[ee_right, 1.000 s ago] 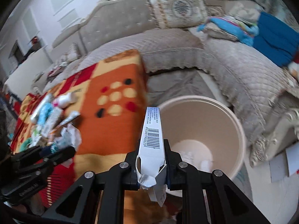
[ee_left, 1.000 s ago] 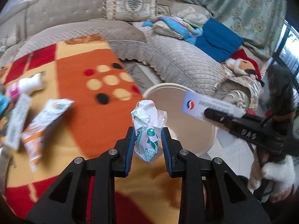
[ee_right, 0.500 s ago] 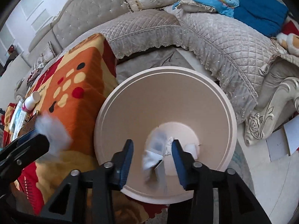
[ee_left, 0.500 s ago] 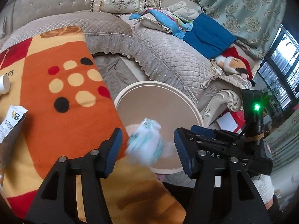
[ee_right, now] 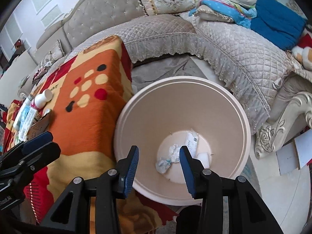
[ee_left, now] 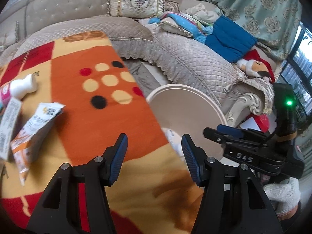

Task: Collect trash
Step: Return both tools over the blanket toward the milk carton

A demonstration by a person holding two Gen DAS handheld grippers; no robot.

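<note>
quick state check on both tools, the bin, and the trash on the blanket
left tool: open, nothing in it
right tool: open, nothing in it, above the bin
bin: upright, no lid, a few scraps on its floor
crumpled wrapper: lying in the bin
barcoded box: lying in the bin
white bottle: on its side on the blanket
orange packet: torn open, lying on the blanket

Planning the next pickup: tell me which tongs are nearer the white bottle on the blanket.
Left. The left tongs hang over the blanket, the white bottle ahead-left. The right tongs are over the bin, farther off.
</note>
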